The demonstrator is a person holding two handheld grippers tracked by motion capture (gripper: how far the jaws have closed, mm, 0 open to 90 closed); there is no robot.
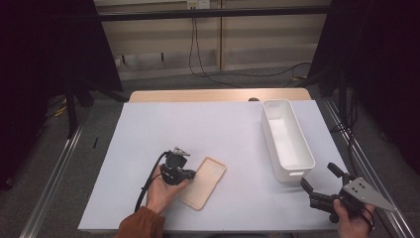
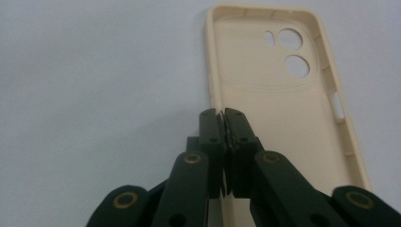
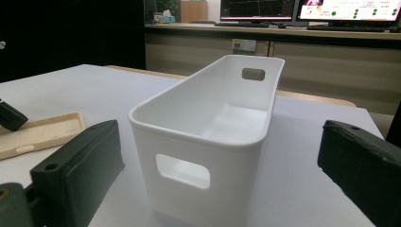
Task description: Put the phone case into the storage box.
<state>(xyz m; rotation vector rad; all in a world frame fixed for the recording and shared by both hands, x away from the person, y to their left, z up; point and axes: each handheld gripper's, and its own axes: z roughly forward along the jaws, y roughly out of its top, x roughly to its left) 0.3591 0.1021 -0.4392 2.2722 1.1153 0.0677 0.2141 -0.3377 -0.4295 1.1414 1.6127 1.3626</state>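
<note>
phone case on table at front left, bin well apart at right

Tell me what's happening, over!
Left gripper shut on phone case side rim. Right gripper open, near the white bin, holding nothing. Case flat on table, path clear.

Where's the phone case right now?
In the high view the phone case lies open side up near the table's front edge, left of the white bin, its left rim pinched by the left gripper.
</note>
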